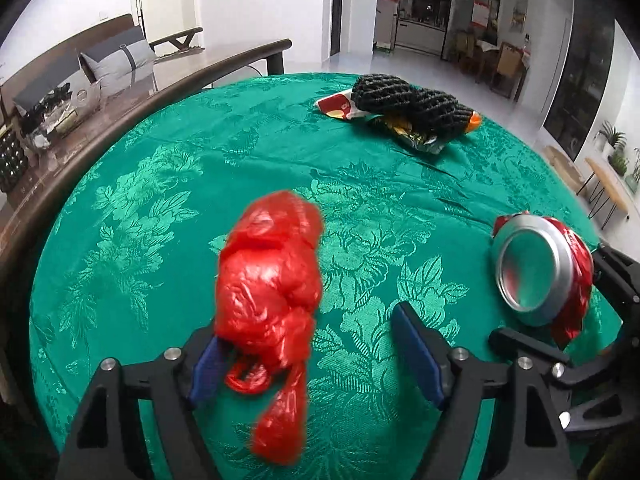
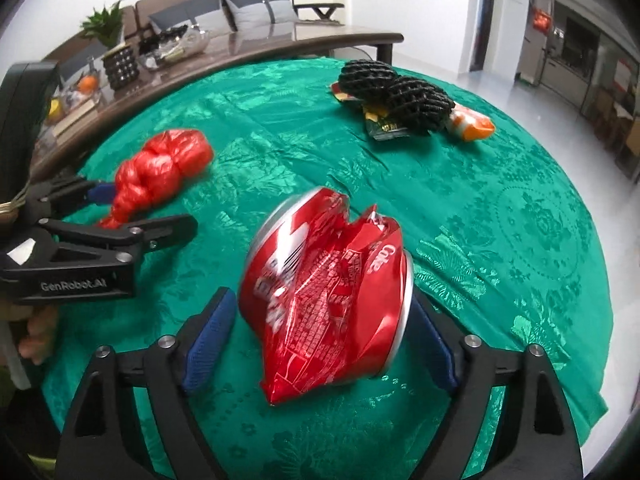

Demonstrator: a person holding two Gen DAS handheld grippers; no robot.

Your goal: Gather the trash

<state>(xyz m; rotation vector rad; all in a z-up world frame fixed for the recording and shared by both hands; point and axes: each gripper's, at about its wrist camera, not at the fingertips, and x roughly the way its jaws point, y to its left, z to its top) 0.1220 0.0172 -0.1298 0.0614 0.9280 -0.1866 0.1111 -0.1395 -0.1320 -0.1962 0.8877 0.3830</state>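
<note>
Left gripper: I see the fingers spread wide, red plastic bag bunched between them, lying against the left blue pad and clear of the right one. No squeeze, bag blurred.

Right gripper: fingers wide too, crushed red can between them, lower centre of the right wrist view. Right pad sits at the can's rim; left pad just apart. Can't tell real contact, so I read it as not gripped.

Both items are over the green-clothed desk. In the left wrist view the can is at right edge.

Far side, upper right of the frame: black foam nets piled on snack wrappers.
</note>
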